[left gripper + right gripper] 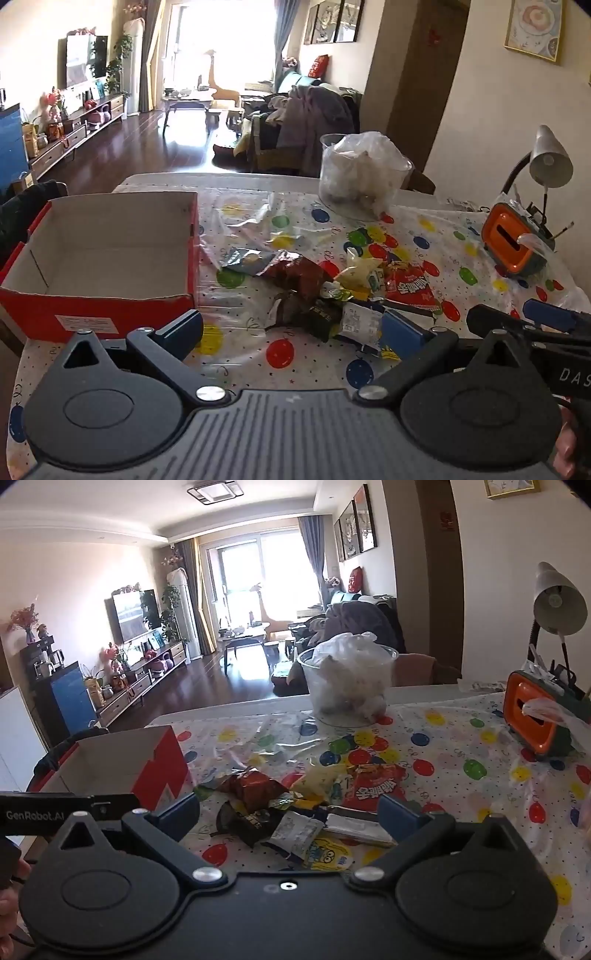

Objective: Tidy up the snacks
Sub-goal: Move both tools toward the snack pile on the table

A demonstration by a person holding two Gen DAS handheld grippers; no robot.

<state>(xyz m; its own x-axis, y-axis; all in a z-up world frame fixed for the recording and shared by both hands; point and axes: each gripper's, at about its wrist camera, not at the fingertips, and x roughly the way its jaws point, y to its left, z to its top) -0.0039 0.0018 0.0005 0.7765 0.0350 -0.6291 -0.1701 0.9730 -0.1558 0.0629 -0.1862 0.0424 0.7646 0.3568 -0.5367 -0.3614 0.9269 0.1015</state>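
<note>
Both grippers hovering over table, nothing grabbed. Left gripper (291, 328) sitting spread wide, right gripper (290, 814) spread wide too. Snack packets (325, 291) lying in messy pile mid-table on balloon-print tablecloth (424, 236). Red cardboard box (107, 258) sitting open at left, just beside pile. Clear tub (364, 171) standing far side.

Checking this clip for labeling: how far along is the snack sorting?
Done: nothing visible; the red box is empty. In hand: nothing; the left tool and right tool are both open, hovering over the snack pile. Left: every packet, including the red packet, brown packet and yellow packet, still lies on the tablecloth.
</note>
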